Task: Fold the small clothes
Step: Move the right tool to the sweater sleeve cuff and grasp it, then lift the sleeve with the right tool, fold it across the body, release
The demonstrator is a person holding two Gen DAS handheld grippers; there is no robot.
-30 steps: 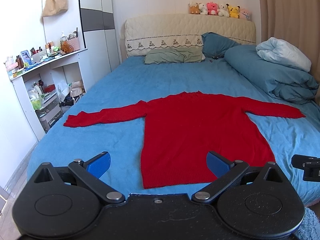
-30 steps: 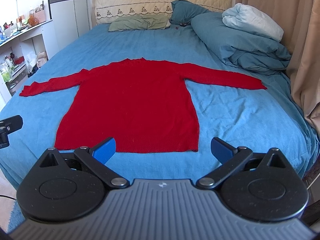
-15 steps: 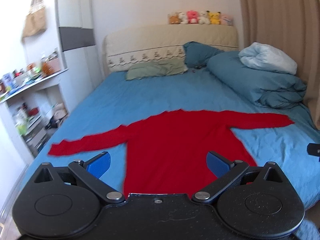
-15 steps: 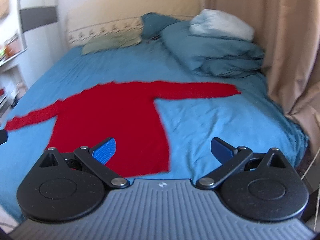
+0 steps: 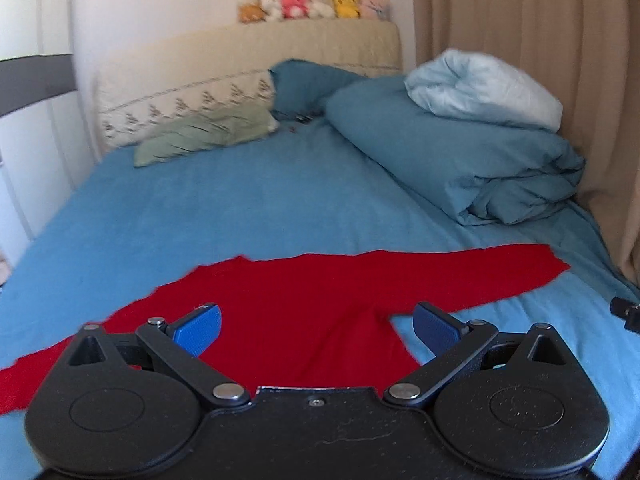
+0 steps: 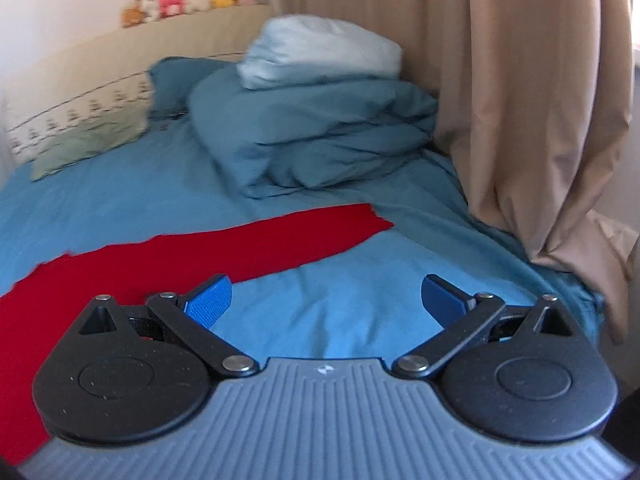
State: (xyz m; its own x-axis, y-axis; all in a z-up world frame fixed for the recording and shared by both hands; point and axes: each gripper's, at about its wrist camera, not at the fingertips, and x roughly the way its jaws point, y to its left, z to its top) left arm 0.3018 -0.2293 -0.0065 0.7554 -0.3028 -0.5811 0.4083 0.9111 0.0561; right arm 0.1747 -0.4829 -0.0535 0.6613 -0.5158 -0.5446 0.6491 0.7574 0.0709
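A red long-sleeved sweater [image 5: 304, 300] lies flat on the blue bed sheet [image 5: 240, 208], sleeves spread out to both sides. My left gripper [image 5: 316, 326] is open above the sweater's upper body, near the right armpit, holding nothing. In the right wrist view the sweater's right sleeve [image 6: 280, 236] stretches toward the curtain. My right gripper [image 6: 326, 300] is open over bare sheet just in front of that sleeve, its left pad [image 6: 210, 300] near the sleeve's lower edge. The sweater's hem is hidden under both gripper bodies.
A folded teal duvet [image 5: 460, 152] with a pale blue bundle [image 5: 480, 88] on top sits at the right of the bed. Pillows [image 5: 208, 132] and a headboard [image 5: 248, 64] with plush toys [image 5: 316, 4] lie beyond. A beige curtain [image 6: 520, 100] hangs along the right side.
Both grippers have swung right and moved forward over the bed. The shelf and wardrobe have left the views; the right sleeve and curtain now fill them. Both stay open.
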